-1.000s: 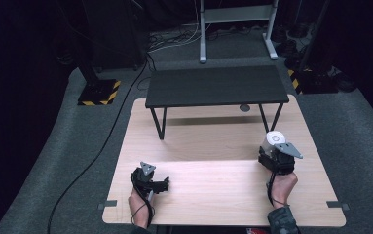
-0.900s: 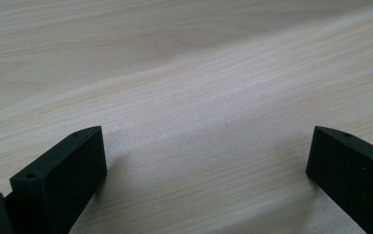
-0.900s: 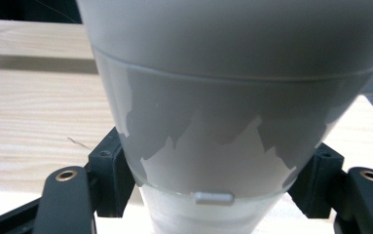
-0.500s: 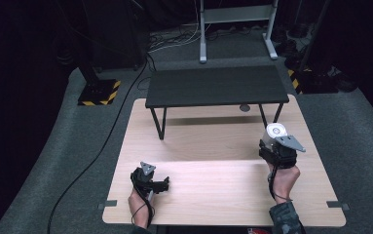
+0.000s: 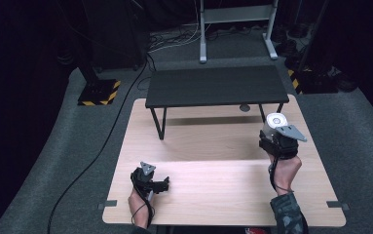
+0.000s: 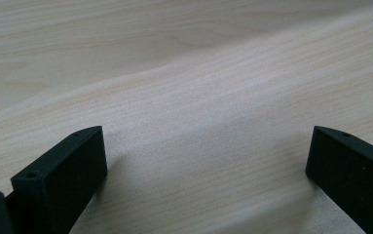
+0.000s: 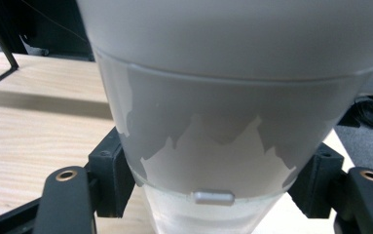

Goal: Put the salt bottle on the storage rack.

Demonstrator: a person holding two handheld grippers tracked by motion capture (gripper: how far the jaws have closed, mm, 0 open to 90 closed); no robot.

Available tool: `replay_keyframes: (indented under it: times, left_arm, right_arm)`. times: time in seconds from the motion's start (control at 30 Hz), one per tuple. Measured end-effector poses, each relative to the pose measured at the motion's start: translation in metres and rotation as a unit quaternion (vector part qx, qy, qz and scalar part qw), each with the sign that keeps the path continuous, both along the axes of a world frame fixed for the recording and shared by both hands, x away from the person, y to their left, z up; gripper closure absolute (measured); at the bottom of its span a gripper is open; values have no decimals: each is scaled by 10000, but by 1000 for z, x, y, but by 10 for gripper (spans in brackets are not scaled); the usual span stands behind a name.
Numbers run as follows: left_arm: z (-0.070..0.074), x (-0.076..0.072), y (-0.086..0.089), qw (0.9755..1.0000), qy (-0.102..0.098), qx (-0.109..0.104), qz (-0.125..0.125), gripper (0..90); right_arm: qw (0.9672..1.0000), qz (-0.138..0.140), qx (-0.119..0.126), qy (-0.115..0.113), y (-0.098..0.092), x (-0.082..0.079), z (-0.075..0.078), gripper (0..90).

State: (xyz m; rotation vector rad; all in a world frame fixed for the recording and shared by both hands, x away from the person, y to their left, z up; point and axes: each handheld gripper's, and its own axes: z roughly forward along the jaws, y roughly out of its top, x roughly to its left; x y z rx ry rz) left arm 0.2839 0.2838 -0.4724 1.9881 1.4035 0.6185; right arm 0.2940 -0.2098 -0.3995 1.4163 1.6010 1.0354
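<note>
A white, round-topped container (image 5: 275, 120) with a frosted lower half (image 7: 213, 141), a pale jagged pattern and a small silver button (image 7: 214, 197) is at the right of the wooden table (image 5: 213, 161). My right gripper (image 5: 272, 134) is shut on it, a black jaw pressed against each side of its base (image 7: 218, 183). Whether its base touches the table is hidden. At the near left, my left gripper (image 5: 165, 184) rests low over the bare wood. Its jaws stand wide apart with nothing between them (image 6: 206, 156).
A low black bench (image 5: 215, 85) on thin legs (image 5: 158, 123) spans the far part of the table, just beyond the container. A dark cable (image 5: 96, 156) runs along the carpet at the left. A metal stand (image 5: 237, 14) rises behind the table.
The right gripper has carried the white container farther from me, toward the black bench. The left gripper has stayed in place.
</note>
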Motion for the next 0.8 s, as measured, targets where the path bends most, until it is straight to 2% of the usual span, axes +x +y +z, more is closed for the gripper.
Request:
replay_keyframes:
  times: [0.4, 0.8]
  left_arm:
    - [0, 0, 0, 10000, -1, -8, -10, 9]
    - [0, 0, 0, 10000, -1, -9, -20, 9]
  right_arm:
    - [9999, 86, -41, -126, 5, 8, 20, 292]
    - [9991, 300, -128, -262, 12, 18, 42, 293]
